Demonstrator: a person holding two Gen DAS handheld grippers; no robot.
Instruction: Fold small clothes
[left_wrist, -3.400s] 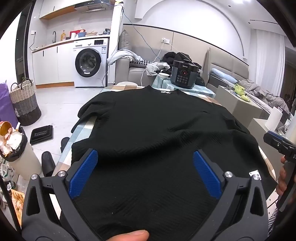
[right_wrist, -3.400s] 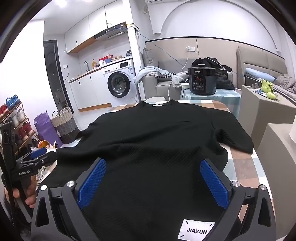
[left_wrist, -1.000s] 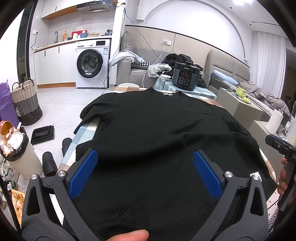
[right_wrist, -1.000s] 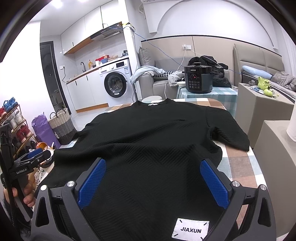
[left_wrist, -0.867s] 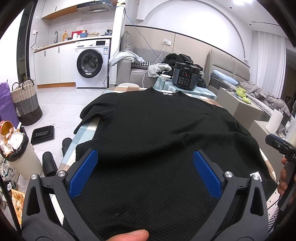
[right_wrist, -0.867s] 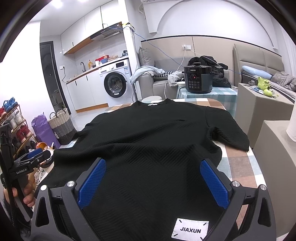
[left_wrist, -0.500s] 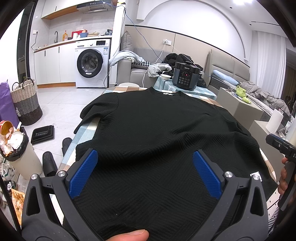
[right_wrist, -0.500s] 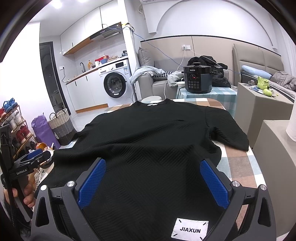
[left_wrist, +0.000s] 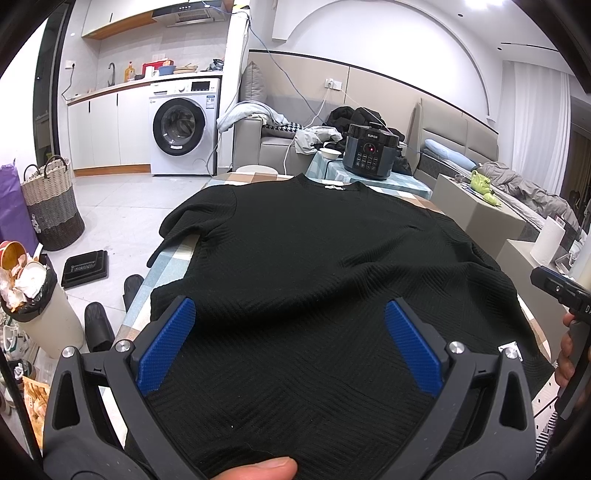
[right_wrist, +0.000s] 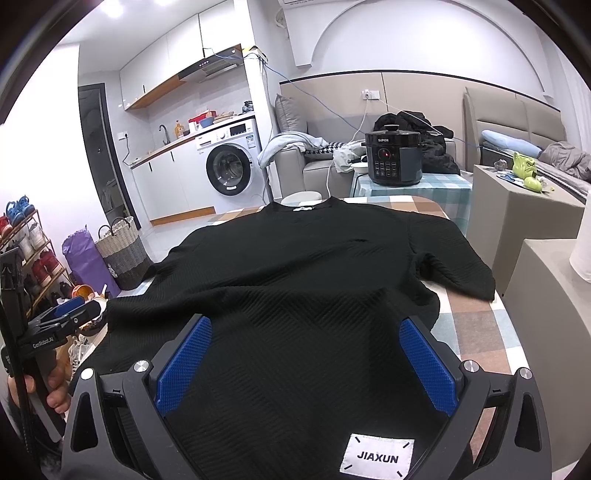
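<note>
A black textured short-sleeved shirt (left_wrist: 314, 266) lies spread flat on the checked table (left_wrist: 170, 258), collar at the far end. It also shows in the right wrist view (right_wrist: 314, 280), with a white JIAXUN label (right_wrist: 376, 457) at its near hem. My left gripper (left_wrist: 290, 317) is open over the near left part of the hem, its blue pads apart. My right gripper (right_wrist: 304, 336) is open over the near right part of the hem. Neither holds cloth.
A black pressure cooker (left_wrist: 370, 156) stands on a small table beyond the collar. A washing machine (left_wrist: 181, 127), a basket (left_wrist: 51, 206) and a bin (left_wrist: 33, 295) stand at the left. Grey blocks (right_wrist: 524, 214) stand to the right of the table.
Both grippers stay open above the hem. The shirt has been pulled flatter since 3.4 s ago. Nothing has visibly moved in the last second.
</note>
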